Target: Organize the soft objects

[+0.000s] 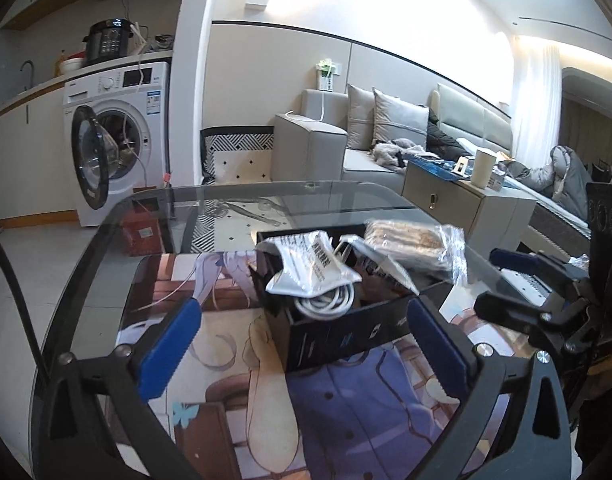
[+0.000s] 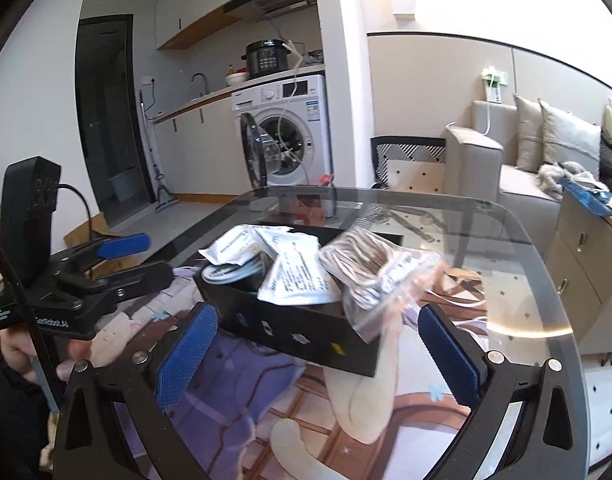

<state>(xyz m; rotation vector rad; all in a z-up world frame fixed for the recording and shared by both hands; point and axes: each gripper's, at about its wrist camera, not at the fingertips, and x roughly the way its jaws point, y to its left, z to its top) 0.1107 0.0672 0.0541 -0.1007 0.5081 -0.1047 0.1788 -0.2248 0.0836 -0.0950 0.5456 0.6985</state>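
A black box [image 1: 338,336] [image 2: 306,332] stands on the printed mat on the glass table. It holds white packets [image 1: 306,264] [image 2: 294,280], a coiled white cable [image 1: 326,302] [image 2: 230,272] and a clear bag of brownish stuff [image 1: 410,246] [image 2: 370,276] lying over its rim. My left gripper [image 1: 302,344] is open and empty, just in front of the box. My right gripper [image 2: 318,344] is open and empty, close to the box's near side; it also shows at the right of the left wrist view [image 1: 502,280].
The glass table's edge [image 1: 86,280] [image 2: 546,264] curves around the mat. A washing machine [image 1: 118,136] with its door open stands behind. A grey sofa [image 1: 346,148] and a cabinet [image 1: 466,200] stand to the right.
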